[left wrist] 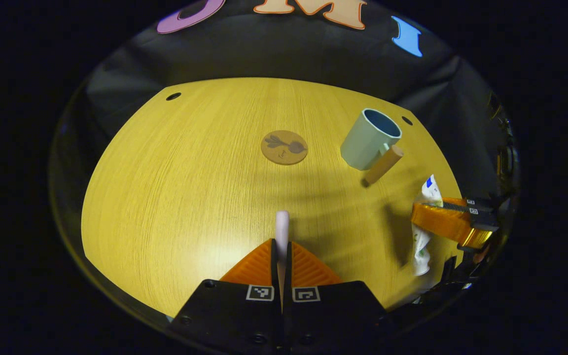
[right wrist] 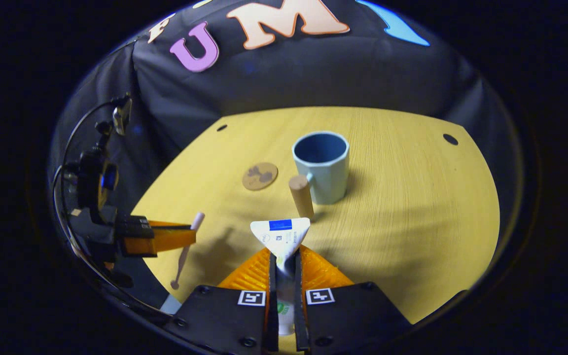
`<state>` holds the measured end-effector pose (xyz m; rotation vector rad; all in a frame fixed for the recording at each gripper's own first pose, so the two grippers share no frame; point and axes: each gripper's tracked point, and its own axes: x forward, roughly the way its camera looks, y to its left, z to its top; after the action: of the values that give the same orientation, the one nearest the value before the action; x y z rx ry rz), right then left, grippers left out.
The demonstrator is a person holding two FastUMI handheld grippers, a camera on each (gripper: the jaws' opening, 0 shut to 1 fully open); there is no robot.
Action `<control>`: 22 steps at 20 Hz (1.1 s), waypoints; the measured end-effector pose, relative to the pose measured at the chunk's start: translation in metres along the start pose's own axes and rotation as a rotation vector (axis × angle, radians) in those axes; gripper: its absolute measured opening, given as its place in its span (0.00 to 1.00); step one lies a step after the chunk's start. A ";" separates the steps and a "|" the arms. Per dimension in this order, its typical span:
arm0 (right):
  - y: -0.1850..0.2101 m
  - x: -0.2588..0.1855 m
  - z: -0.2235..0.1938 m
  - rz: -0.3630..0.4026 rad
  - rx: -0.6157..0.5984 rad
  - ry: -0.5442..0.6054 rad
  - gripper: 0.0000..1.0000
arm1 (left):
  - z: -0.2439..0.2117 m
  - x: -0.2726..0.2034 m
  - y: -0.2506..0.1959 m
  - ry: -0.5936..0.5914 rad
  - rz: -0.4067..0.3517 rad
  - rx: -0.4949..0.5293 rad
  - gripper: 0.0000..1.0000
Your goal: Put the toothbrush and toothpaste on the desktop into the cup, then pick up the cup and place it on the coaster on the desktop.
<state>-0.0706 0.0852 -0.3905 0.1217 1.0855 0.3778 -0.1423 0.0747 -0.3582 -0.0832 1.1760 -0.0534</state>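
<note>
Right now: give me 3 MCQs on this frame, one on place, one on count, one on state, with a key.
1. The coaster lies where?
A under the cup
B bare on the desktop, apart from the cup
C in a gripper

2. How many things are inside the cup?
A none
B one
C two

3. The left gripper is:
A open
B shut on the toothbrush
C shut on the toothpaste

Key:
1 B, desktop shows between coaster and cup.
2 A, its inside looks empty.
3 B, the toothbrush sits between its fingers; the right gripper grips the toothpaste.
</note>
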 end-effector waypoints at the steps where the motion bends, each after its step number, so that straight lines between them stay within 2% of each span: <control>1: 0.003 -0.002 0.010 0.017 0.010 -0.032 0.15 | -0.007 0.002 0.003 -0.001 -0.005 -0.004 0.00; 2: 0.009 -0.005 0.022 0.037 0.017 -0.064 0.13 | -0.015 0.004 0.007 -0.004 -0.010 -0.007 0.00; 4: 0.013 -0.008 0.050 0.052 0.018 -0.141 0.16 | -0.027 0.000 0.028 -0.020 -0.012 -0.013 0.00; 8: 0.007 -0.015 0.109 0.045 0.000 -0.264 0.16 | -0.074 -0.011 0.052 -0.052 -0.017 -0.020 0.00; 9: 0.003 -0.014 0.122 0.035 -0.002 -0.288 0.12 | -0.084 -0.017 0.056 -0.057 -0.022 -0.025 0.00; 10: 0.001 -0.010 0.133 0.025 0.000 -0.313 0.16 | -0.084 -0.027 0.062 -0.065 -0.022 -0.031 0.00; 13: -0.017 0.010 0.165 -0.004 0.017 -0.381 0.15 | -0.075 -0.060 0.072 -0.085 -0.020 -0.043 0.00; 16: -0.024 0.028 0.188 -0.031 0.039 -0.432 0.15 | -0.071 -0.057 0.059 -0.099 -0.019 -0.058 0.00; 22: -0.045 0.058 0.218 -0.098 0.038 -0.504 0.15 | -0.072 -0.074 0.067 -0.117 0.012 -0.081 0.00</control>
<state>0.1561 0.0827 -0.3498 0.1852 0.5982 0.2207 -0.2374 0.1451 -0.3244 -0.1490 1.0613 0.0102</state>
